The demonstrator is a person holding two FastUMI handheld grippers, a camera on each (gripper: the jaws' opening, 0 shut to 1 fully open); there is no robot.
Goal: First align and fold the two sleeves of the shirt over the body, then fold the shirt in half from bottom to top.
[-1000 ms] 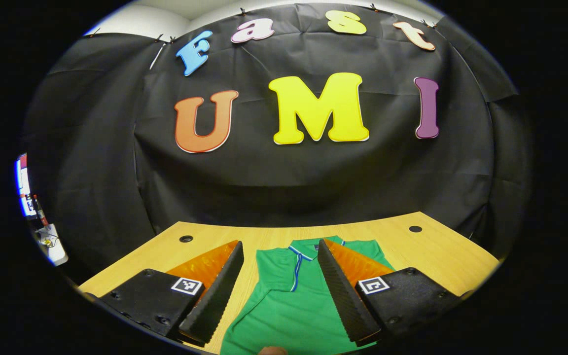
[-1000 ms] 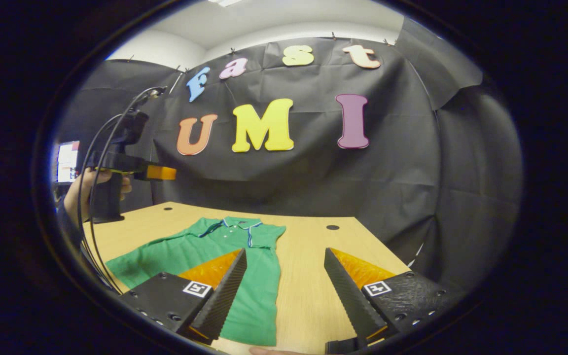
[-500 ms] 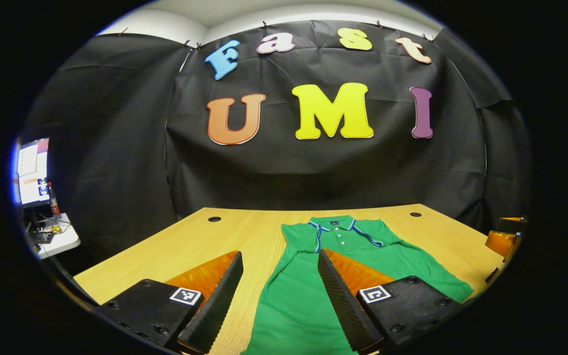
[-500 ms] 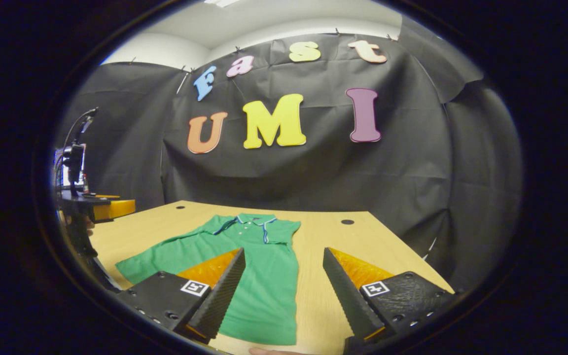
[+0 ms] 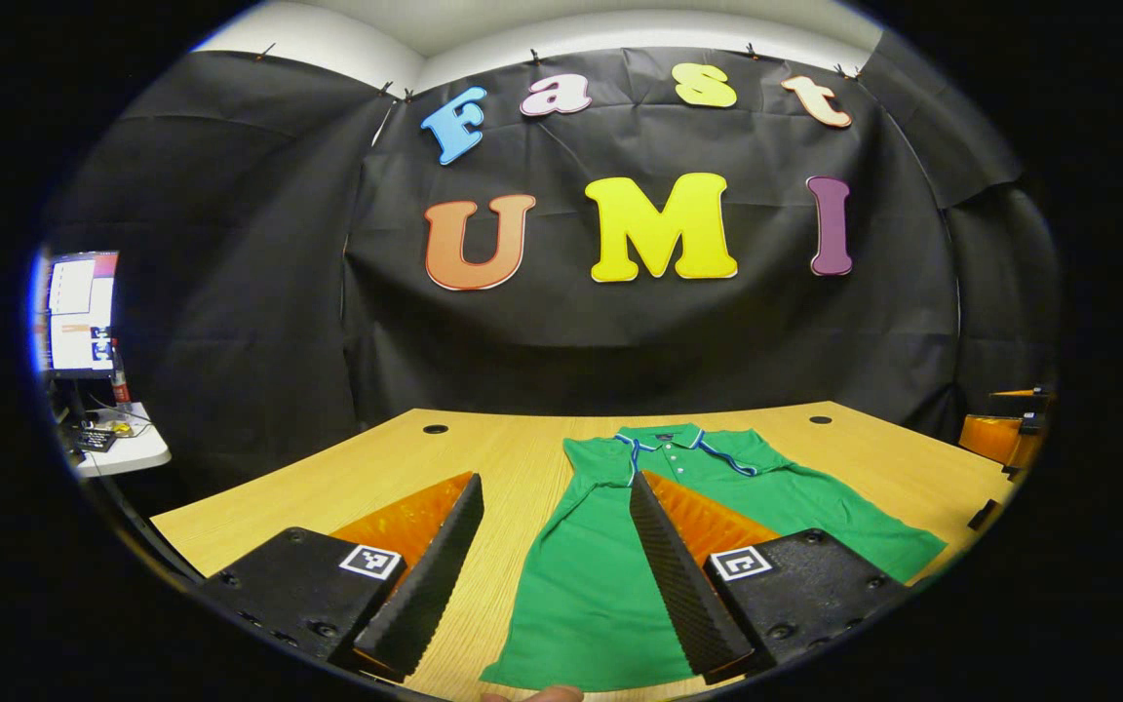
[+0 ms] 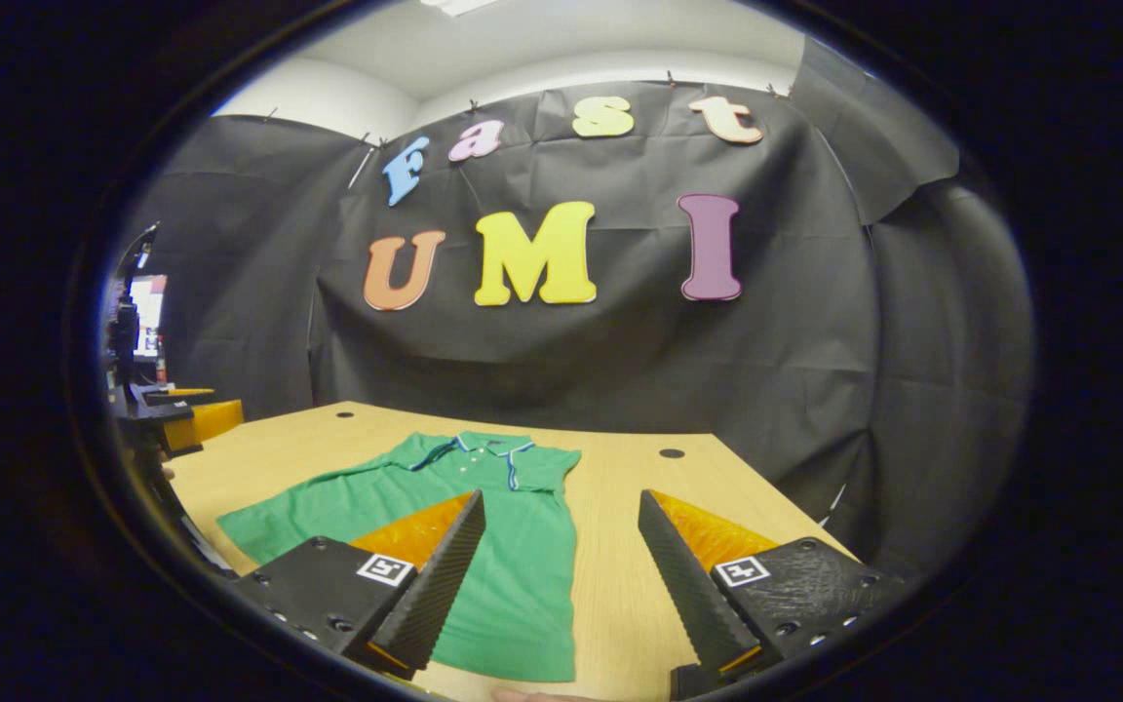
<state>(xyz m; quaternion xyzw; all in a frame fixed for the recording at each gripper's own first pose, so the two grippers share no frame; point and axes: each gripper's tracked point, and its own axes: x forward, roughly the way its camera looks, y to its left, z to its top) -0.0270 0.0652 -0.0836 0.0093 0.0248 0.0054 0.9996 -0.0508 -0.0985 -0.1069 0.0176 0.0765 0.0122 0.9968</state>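
Shirt [image 5: 600, 565] flat on table [image 5: 367, 487], collar far, one sleeve spread sideways, other side folded in, left gripper [image 5: 552, 575] jaws apart above near hem, right gripper [image 6: 561, 585] jaws apart above shirt's edge, neither touching cloth

No readable text, square coded markers on jaws

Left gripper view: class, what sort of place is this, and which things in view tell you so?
Probably a recording booth in an office or lab: a black cloth wall, a wooden table with a green shirt laid out, and a side desk with a monitor.
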